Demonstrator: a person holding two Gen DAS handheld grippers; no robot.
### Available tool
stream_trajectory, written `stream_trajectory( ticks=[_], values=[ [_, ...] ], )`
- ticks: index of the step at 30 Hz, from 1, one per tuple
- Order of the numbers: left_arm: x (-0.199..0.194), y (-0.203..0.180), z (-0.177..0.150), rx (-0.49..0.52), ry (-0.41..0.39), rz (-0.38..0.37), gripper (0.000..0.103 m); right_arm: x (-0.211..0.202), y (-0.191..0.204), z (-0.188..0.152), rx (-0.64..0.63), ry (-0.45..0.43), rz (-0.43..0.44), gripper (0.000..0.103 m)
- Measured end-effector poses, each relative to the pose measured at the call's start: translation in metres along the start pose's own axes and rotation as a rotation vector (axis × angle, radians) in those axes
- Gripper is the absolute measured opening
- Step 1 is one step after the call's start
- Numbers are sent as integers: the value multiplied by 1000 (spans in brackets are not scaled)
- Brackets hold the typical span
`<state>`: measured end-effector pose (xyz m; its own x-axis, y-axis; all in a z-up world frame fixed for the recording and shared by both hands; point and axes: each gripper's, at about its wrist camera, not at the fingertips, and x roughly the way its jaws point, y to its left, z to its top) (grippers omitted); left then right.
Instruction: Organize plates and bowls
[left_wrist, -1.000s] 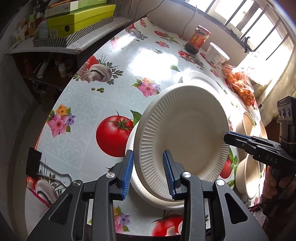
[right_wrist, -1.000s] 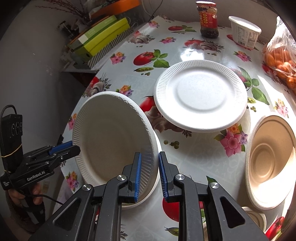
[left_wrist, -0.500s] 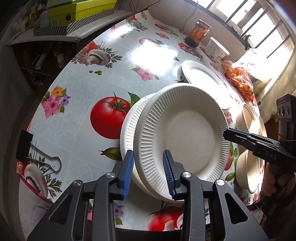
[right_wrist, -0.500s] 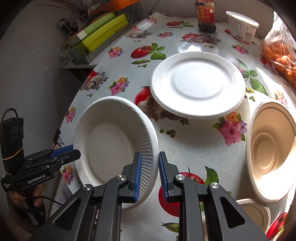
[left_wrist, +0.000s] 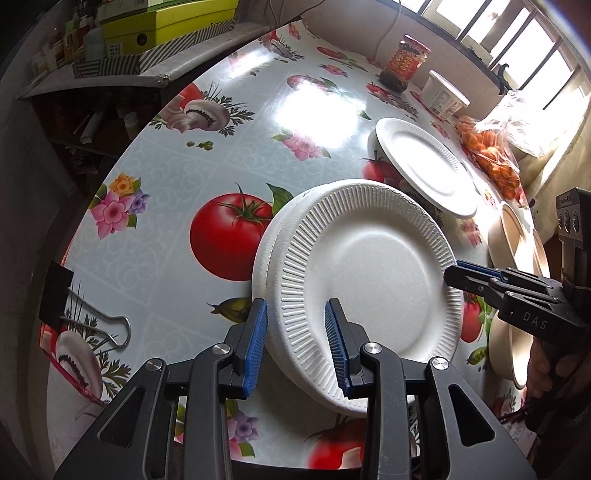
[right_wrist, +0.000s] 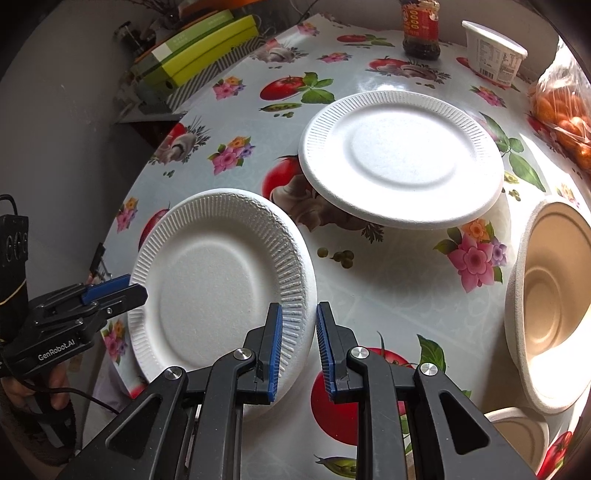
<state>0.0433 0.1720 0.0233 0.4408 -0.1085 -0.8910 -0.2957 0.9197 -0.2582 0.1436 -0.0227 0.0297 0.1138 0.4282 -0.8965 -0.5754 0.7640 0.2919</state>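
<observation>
Nearest, the left tool (left_wrist: 295, 343) straddles the near rim of the top white plate (left_wrist: 369, 291), its blue pads spread either side with a visible gap, so not pinching. That plate lies on a second white plate (left_wrist: 264, 251) on the flowered tabletop (left_wrist: 177, 177). The right tool (right_wrist: 299, 347) is pressed nearly together on the top plate's right rim. Farther off sits a lone white plate (right_wrist: 402, 158), with tan bowls (right_wrist: 550, 299) to the right. Beyond stand a sauce jar (right_wrist: 421, 29) and a white tub (right_wrist: 493, 51).
</observation>
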Motion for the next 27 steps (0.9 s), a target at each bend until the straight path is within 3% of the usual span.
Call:
stream_trajectory(
  ticks=[17, 22, 27],
  values=[
    [1, -1, 2, 10, -9, 27, 34, 1, 2, 1, -4, -9, -8, 21],
    [0, 1, 3, 10, -16, 12, 34, -4, 0, 0, -4, -31, -19, 41],
    [-4, 2, 6, 0, -33, 4, 36, -9, -2, 0, 6, -47, -14, 42]
  ],
)
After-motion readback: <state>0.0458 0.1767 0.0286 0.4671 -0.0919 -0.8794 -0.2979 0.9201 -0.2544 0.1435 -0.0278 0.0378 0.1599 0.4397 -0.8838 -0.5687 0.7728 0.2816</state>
